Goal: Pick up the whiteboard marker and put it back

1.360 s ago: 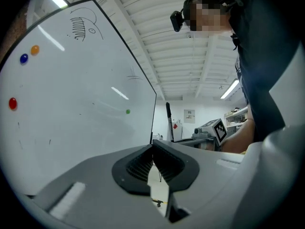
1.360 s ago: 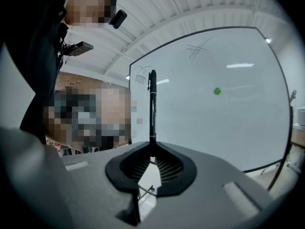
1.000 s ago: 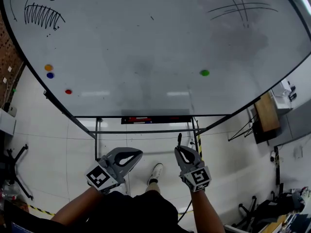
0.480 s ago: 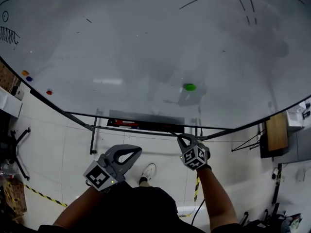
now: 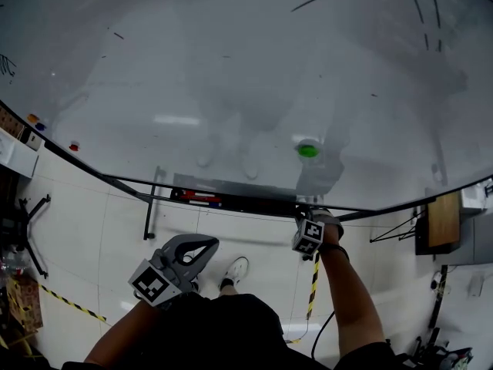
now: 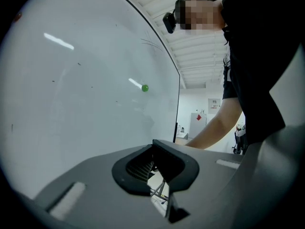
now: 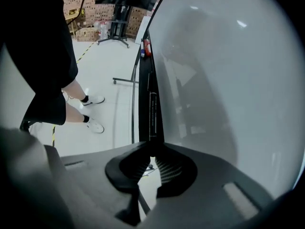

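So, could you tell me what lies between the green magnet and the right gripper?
In the head view, only bare whiteboard and its bottom rail separate the green magnet from the right gripper, which grips the marker.

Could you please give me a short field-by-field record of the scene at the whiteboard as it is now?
setting: a person stands at a whiteboard with a tray under its lower edge
right gripper: shut on the black whiteboard marker, which points along the tray
left gripper: shut, empty, away from the tray
on board: green magnet
on tray: red item toward the left end
task state: marker at the tray, not yet released
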The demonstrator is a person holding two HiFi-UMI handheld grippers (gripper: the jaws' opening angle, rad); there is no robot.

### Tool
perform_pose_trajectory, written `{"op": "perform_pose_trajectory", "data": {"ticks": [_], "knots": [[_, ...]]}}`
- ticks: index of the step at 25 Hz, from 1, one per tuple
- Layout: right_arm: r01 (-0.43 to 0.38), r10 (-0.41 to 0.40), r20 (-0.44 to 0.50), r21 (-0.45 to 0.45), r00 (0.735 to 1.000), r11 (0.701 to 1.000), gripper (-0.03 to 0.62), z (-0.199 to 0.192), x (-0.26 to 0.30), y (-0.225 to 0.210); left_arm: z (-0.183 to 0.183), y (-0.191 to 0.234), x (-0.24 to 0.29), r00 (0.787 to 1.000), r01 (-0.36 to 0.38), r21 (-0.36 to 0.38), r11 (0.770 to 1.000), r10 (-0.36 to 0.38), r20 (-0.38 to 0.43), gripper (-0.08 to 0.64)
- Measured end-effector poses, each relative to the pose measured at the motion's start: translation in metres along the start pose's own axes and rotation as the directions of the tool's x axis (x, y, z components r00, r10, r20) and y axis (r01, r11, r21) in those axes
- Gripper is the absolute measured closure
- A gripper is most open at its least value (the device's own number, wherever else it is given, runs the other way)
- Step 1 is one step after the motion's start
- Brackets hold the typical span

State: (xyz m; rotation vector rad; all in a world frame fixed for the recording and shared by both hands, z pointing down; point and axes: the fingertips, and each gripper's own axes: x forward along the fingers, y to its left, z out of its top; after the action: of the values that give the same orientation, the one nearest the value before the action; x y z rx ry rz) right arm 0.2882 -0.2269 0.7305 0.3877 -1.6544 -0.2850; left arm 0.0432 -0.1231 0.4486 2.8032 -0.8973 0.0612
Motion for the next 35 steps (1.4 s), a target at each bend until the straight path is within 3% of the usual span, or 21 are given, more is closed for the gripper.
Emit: {"op": "perform_pose_trajectory", "data": {"ticks": [8,15,24,27,31,35], "knots": [[0.017,-0.017,-0.116,0.002,0.993,1.000,0.565,-0.006,0.015,-0.002,-0.005,0.007,-0.006,1.000,-0.013,-0.016,1.000,0.013,-0.002,0.558],[0.051,-0.047,-0.121,0.029,0.991,0.998,0.563,-0.008,0.024,-0.002,-0.013,0.011,-0.012,1.000,-0.019,-0.025,1.000,0.019,-0.006,0.558],[0.105,-0.093,-0.102,0.117,0.990,0.988,0.463,-0.003,0.011,-0.008,-0.015,0.012,-0.020,1.000,-0.021,-0.023,1.000,0.021,0.003,0.558],[0.165,-0.160,-0.039,0.209,0.986,0.964,0.463,0.004,-0.014,-0.011,-0.013,0.015,-0.024,1.000,-0.023,-0.024,0.999,0.024,0.002,0.558],[0.287,-0.300,-0.009,0.313,0.954,0.905,0.463,0.011,-0.051,-0.024,-0.009,0.024,-0.030,1.000,-0.018,-0.017,1.000,0.018,0.012,0.558],[0.322,-0.343,-0.014,0.380,0.939,0.867,0.463,0.010,-0.060,-0.035,-0.004,0.029,-0.032,1.000,0.005,0.009,1.000,-0.005,0.017,0.558]]}}
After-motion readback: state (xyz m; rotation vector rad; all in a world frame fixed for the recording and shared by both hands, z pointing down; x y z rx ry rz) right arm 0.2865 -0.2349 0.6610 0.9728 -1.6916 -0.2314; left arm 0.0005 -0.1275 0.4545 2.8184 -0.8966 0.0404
